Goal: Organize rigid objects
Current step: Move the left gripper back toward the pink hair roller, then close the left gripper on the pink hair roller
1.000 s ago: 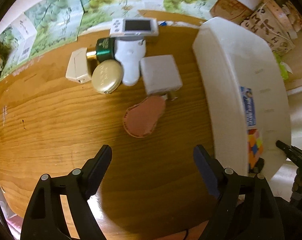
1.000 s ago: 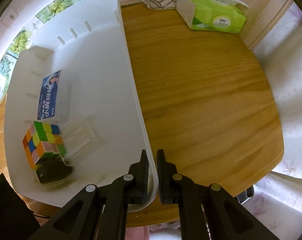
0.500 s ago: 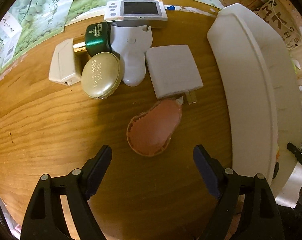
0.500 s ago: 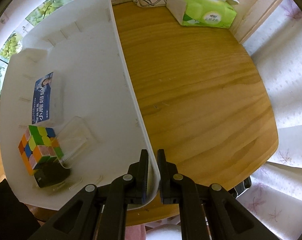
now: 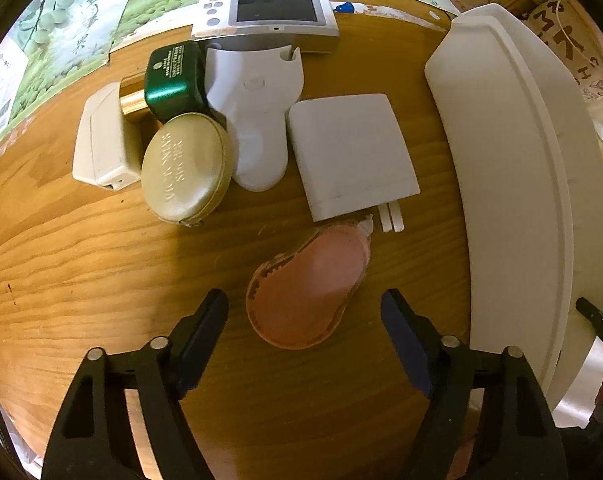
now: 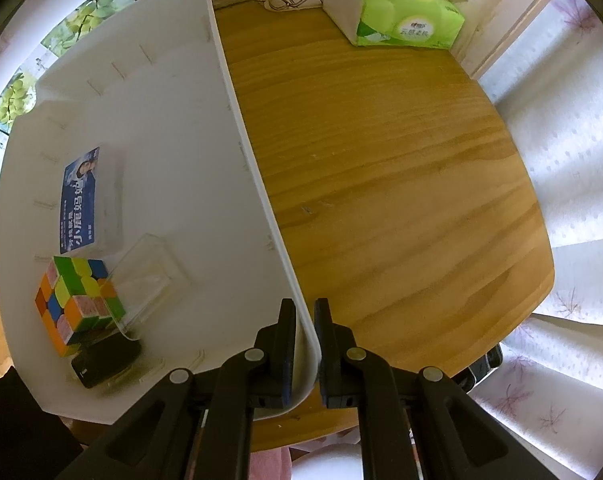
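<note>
A pink teardrop-shaped correction-tape case (image 5: 307, 286) lies on the wooden table between the fingers of my left gripper (image 5: 303, 308). The jaws are closing and the pads do not touch it. Behind it lie a white power adapter (image 5: 351, 154), a white handheld device (image 5: 257, 120), a gold oval tin (image 5: 187, 168), a green and gold bottle (image 5: 169, 82), a cream box (image 5: 103, 138) and a silver screen gadget (image 5: 267, 16). My right gripper (image 6: 304, 322) is shut on the wall of the white bin (image 6: 173, 128), which holds a puzzle cube (image 6: 77, 300), a blue card box (image 6: 81, 196), a clear case (image 6: 149, 276) and a black item (image 6: 105, 360).
In the left wrist view the white bin (image 5: 517, 184) stands to the right of the objects. A green tissue pack (image 6: 393, 12) sits at the far edge of the table (image 6: 401, 200). Grape-print cartons (image 5: 61, 40) line the back. White curtain hangs on the right.
My left gripper has come lower and closer to the objects, so the pink case now lies between its fingers, and the jaws have narrowed a little. The right gripper keeps its hold on the bin wall.
</note>
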Available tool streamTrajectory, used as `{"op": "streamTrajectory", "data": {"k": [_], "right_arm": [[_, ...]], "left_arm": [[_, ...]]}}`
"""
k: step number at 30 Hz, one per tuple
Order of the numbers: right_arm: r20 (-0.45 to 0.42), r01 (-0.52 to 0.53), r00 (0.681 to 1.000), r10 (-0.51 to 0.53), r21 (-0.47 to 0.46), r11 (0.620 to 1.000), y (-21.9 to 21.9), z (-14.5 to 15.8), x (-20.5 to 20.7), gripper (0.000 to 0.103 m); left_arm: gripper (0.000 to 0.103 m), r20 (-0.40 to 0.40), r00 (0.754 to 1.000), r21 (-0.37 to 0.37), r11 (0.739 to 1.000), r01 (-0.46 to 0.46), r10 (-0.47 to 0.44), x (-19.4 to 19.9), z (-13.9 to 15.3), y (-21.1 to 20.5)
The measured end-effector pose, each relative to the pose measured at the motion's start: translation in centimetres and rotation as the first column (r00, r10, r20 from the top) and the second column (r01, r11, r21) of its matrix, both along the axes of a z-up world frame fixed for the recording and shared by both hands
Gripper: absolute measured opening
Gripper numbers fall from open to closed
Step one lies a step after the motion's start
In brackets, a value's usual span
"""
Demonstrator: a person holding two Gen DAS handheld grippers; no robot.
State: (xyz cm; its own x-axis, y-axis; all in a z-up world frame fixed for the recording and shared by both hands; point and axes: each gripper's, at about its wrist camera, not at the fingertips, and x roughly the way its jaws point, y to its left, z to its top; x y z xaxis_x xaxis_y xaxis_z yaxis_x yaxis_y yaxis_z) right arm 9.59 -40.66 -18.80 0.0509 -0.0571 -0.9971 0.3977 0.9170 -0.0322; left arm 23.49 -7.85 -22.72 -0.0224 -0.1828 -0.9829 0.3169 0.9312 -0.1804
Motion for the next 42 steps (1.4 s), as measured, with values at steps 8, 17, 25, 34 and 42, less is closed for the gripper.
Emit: {"op": "streamTrajectory", "data": {"k": [8, 17, 25, 34, 42], "right_arm": [[-0.009, 0.003, 1.0, -0.003, -0.002, 1.0, 0.0, 0.0, 0.1, 0.009], [-0.004, 0.003, 1.0, -0.003, -0.001, 1.0, 0.1, 0.0, -0.1, 0.009], [0.002, 0.0, 1.0, 0.0, 0.006, 1.0, 0.1, 0.0, -0.4, 0.01], [0.005, -0.018, 1.0, 0.018, 0.017, 1.0, 0.0, 0.1, -0.4, 0.01], [0.02, -0.05, 0.999, 0.05, 0.036, 0.998, -0.1, 0.2, -0.4, 0.01]], "left_arm": [[0.063, 0.006, 1.0, 0.012, 1.0, -0.003, 0.003, 1.0, -0.2, -0.6], [0.058, 0.004, 1.0, 0.017, 1.0, -0.017, 0.017, 1.3, -0.2, -0.8], [0.056, 0.014, 1.0, 0.02, 0.999, -0.029, 0.028, 0.5, 0.2, 0.1], [0.056, 0.051, 0.997, 0.02, 0.998, -0.065, 0.064, -0.9, 2.6, 1.1], [0.056, 0.106, 0.991, 0.01, 0.996, -0.086, 0.085, -2.8, 6.1, 1.6]]}}
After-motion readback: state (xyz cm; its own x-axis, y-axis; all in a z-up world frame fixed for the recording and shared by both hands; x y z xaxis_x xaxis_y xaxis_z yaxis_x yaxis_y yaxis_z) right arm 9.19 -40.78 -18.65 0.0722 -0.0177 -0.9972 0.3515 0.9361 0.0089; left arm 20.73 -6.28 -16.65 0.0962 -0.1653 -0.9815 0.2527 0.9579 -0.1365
